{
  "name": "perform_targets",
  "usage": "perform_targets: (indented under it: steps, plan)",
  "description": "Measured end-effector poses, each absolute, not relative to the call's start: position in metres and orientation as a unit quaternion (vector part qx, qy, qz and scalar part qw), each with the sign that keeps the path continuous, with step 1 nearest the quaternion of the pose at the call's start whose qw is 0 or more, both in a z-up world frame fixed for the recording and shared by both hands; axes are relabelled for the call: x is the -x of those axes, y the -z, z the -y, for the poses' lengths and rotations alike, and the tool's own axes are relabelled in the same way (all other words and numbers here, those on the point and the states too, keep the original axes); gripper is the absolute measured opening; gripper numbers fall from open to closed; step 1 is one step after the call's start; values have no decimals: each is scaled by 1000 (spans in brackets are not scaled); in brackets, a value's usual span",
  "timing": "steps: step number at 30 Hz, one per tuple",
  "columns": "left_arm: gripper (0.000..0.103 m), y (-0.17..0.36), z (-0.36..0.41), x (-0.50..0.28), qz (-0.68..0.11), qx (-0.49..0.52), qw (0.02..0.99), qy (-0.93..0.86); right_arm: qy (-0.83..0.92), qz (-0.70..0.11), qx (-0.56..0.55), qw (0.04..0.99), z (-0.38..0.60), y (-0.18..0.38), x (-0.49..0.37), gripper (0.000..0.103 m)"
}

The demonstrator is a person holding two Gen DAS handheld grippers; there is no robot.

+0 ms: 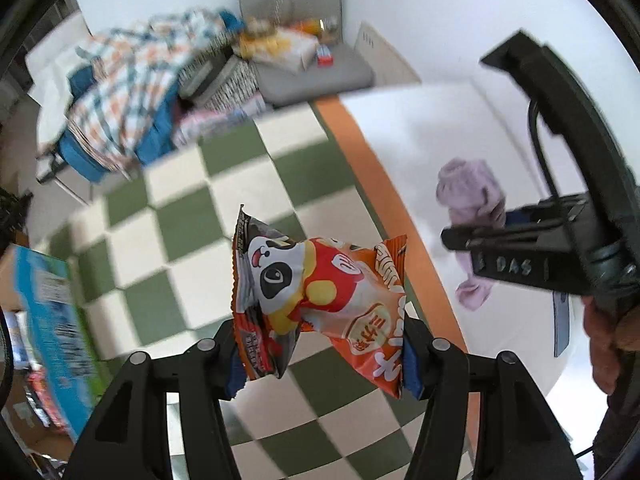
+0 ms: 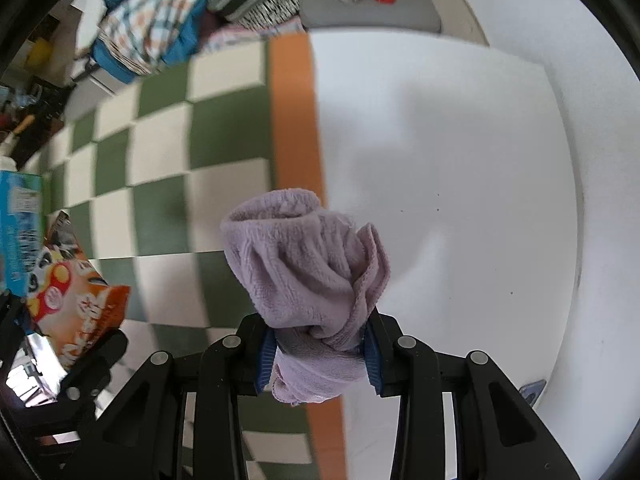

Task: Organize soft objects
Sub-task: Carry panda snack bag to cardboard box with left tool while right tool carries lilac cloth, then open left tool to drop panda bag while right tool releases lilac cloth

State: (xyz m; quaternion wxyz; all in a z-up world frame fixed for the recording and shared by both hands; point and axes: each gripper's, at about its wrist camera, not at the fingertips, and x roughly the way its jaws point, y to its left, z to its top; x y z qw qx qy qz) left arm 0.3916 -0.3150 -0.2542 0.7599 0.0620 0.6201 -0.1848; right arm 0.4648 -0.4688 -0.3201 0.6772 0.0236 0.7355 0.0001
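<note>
My left gripper (image 1: 320,356) is shut on an orange snack bag with a panda print (image 1: 316,296) and holds it up above the green-and-white checkered cloth (image 1: 192,216). My right gripper (image 2: 320,356) is shut on a bunched lilac towel (image 2: 304,264) and holds it over the edge of the white table (image 2: 440,152). In the left wrist view the right gripper (image 1: 520,252) is at the right with the towel (image 1: 468,200) hanging from it. In the right wrist view the snack bag (image 2: 76,304) shows at the lower left.
An orange band (image 1: 372,160) edges the checkered cloth beside the white table (image 1: 420,136). A blue box (image 1: 52,320) stands at the left. Beyond the table are a grey chair (image 1: 304,40) with packets and a pile of plaid cloth (image 1: 132,80).
</note>
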Motion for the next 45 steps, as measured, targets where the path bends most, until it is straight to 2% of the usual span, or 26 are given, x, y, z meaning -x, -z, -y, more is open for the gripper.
perform_targets:
  steps: [4, 10, 19, 24, 30, 35, 45]
  plan:
    - [56, 203, 270, -380, -587, -55, 789, 174, -21, -709, -35, 704, 435, 271, -452, 39]
    - [56, 163, 166, -345, -573, -39, 809, 125, -72, -675, -62, 732, 350, 224, -408, 39]
    - [56, 155, 0, -306, -577, -31, 816, 16, -170, -670, -105, 715, 168, 229, -353, 39]
    - [56, 169, -70, -302, -588, -17, 808, -27, -191, -672, -103, 708, 86, 238, -340, 39]
    - [56, 204, -95, -314, -614, 6, 790, -8, -176, -679, -95, 706, 33, 261, -337, 39]
    - [56, 239, -101, -330, -645, 40, 763, 30, -161, -683, -97, 706, 30, 282, -351, 39]
    - [58, 262, -96, -345, -665, 50, 743, 66, -144, -681, -81, 713, 26, 295, -370, 39]
